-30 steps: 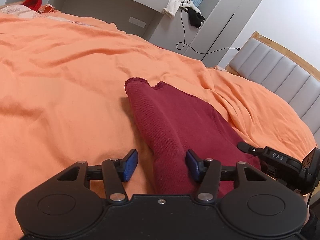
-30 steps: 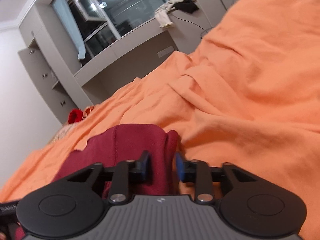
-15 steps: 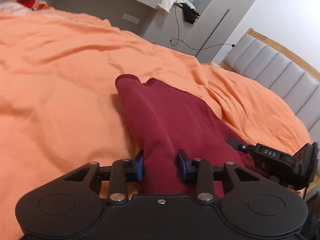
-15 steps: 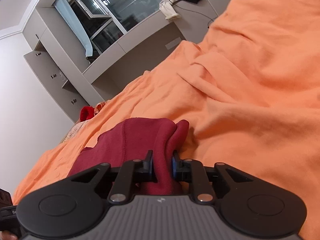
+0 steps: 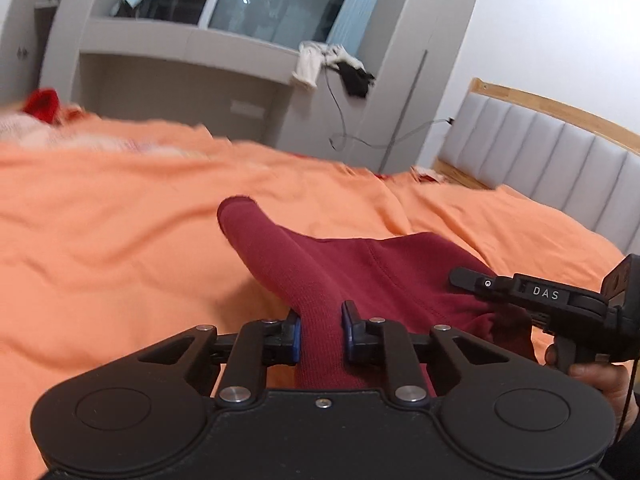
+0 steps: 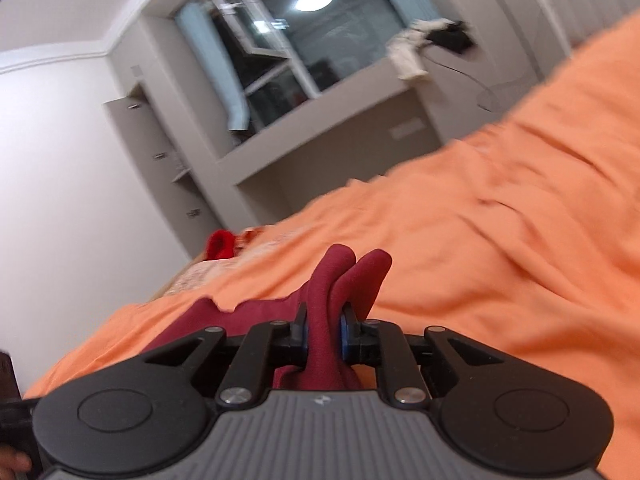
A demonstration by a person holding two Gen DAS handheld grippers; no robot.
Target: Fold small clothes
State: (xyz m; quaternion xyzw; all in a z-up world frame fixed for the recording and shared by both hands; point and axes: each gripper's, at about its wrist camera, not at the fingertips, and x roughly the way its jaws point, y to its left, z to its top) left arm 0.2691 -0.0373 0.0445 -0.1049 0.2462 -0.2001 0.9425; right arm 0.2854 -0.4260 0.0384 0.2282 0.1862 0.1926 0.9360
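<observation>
The garment [image 5: 352, 268] is dark maroon red, plain, with a fine ribbed knit on its sleeve. The bedsheet [image 5: 120, 240] is plain bright orange. The left gripper [image 5: 320, 334] is black with blue pads [image 5: 296, 336]. The right gripper [image 6: 323, 332] is black with a ribbed grey body and blue pads [image 6: 344, 334]. At the bed's far corner lies a bright red cloth [image 5: 42, 104]. The headboard [image 5: 552, 160] is pale grey, striped by padded panels, with a light wood rim. The cabinets [image 5: 180, 76] are grey, the curtain [image 5: 352, 0] light blue.

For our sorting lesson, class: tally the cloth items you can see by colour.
Dark red: 1, the garment
Orange: 1, the bedsheet
Bright red: 1, the cloth
White: 1, the cloth
Black: 1, the cloth
Total: 5
</observation>
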